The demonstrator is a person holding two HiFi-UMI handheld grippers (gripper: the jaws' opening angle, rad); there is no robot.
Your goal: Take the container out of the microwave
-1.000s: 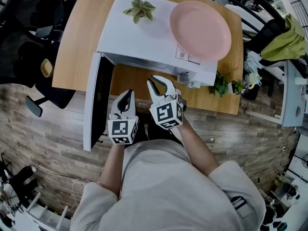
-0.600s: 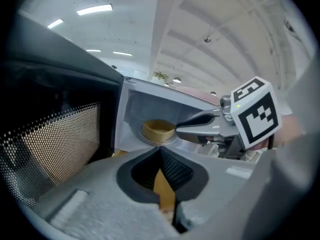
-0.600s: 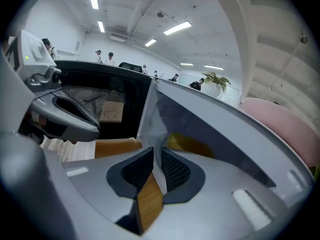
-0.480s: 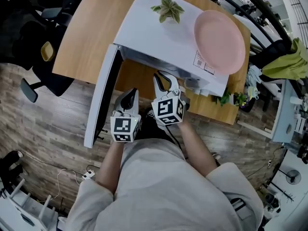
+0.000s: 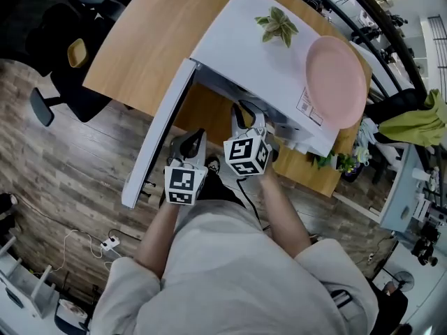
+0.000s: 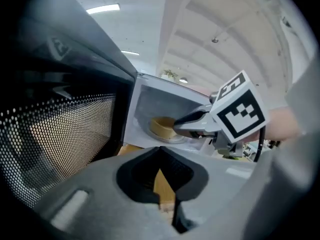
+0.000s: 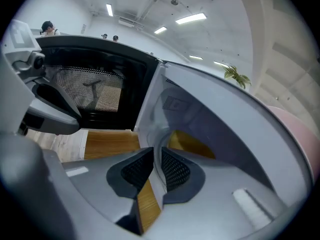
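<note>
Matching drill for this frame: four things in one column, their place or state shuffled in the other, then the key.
Things
1. pink plate
2. microwave door
3. container
4. left gripper

Place or state
A. inside the microwave
B. jaws together, nothing held
C. swung open
D. on top of the microwave

Pairs: 1-D, 2-C, 3-A, 4-B

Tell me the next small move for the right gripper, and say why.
Probably ease the right gripper deeper into the microwave until its jaws straddle the container's rim. The door stands open and the container sits inside. The right gripper, jaws slightly apart and empty, is at the opening but not yet around it. The left gripper hangs back, shut.
</note>
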